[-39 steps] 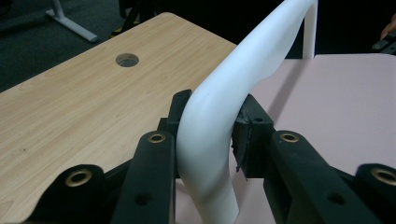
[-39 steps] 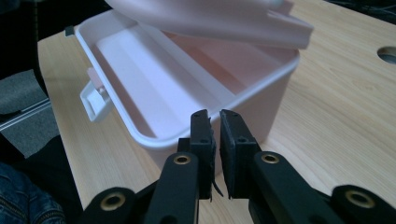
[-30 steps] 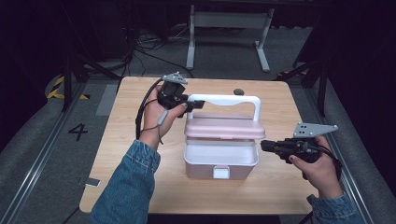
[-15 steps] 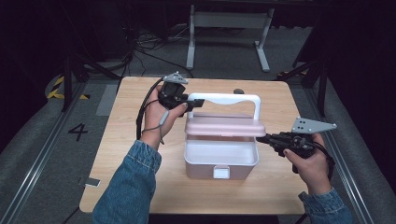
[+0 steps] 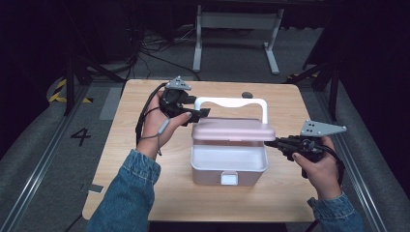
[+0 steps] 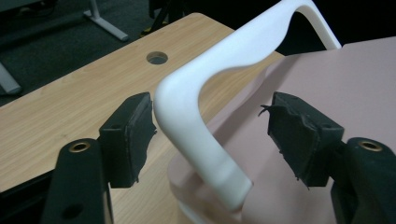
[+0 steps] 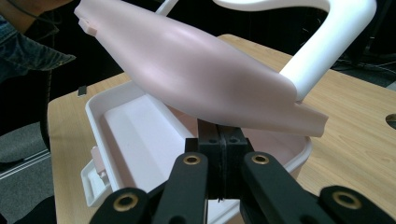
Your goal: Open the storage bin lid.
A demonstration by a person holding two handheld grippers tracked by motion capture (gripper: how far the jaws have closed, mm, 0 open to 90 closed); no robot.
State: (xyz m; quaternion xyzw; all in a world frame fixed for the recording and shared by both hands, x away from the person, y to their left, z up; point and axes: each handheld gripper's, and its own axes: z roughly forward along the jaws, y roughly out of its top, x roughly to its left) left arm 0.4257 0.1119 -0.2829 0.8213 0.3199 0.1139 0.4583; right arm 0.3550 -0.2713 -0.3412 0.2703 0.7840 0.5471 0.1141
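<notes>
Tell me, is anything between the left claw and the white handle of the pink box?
Nothing visible. The left claw is open with the white handle already between its pads: one pad sits right beside the handle's corner, the other stands apart over the pink lid.

Pink box on bench, lid raised; left gripper at white handle, right gripper at lid edge.

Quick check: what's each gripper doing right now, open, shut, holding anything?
Left gripper: open, jaws either side of the white handle.
Right gripper: shut, empty, under the raised pink lid.
</notes>
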